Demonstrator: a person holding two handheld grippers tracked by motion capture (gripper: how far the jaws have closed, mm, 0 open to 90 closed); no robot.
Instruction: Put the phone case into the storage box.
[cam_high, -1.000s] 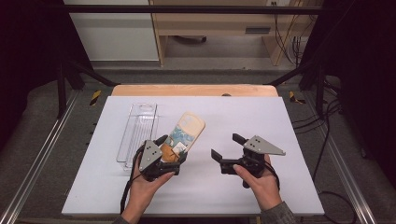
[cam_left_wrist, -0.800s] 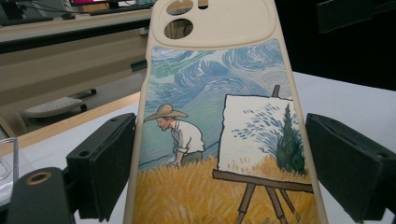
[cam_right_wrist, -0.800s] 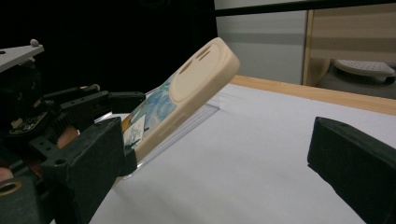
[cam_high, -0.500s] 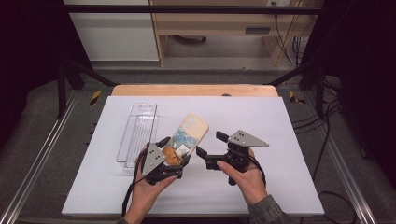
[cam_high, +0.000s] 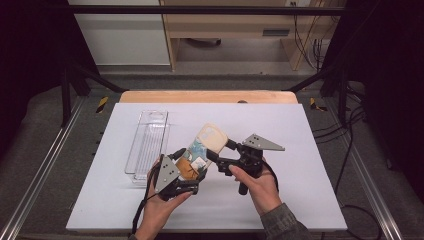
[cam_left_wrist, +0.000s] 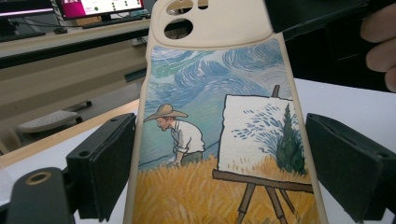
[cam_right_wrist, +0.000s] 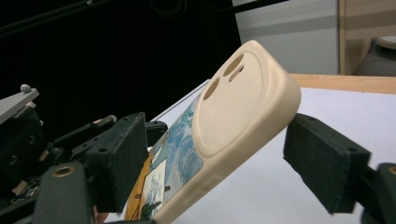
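The left claw (cam_high: 192, 167) grips the lower half of the phone case (cam_high: 207, 145), holding it tilted up and clear of the counter (cam_high: 300, 200). In the left gripper view the case (cam_left_wrist: 219, 140) sits between the two black pads, its painted side toward the camera.

The right claw (cam_high: 225, 155) straddles the camera-cutout end of the case. Its jaws have just been closing, with the case (cam_right_wrist: 238, 116) between them. In the right gripper view the pad (cam_right_wrist: 119, 154) on one side lies at the case edge, while a visible gap separates the other pad from the rounded corner. The right claw is therefore open, not yet gripping.

Hazards from this position:

- The right pads face a thick, rounded corner. Closing there is likely to squeeze the case outward, away from the claw.
- The case appears soft. Opposed pulls from both claws can bend or twist it.
- Releasing the left claw before the right pads seat can drop the case onto the counter.
- The clear plastic tray (cam_high: 147, 145) lies just beyond the left claw; a swing that way can strike it.
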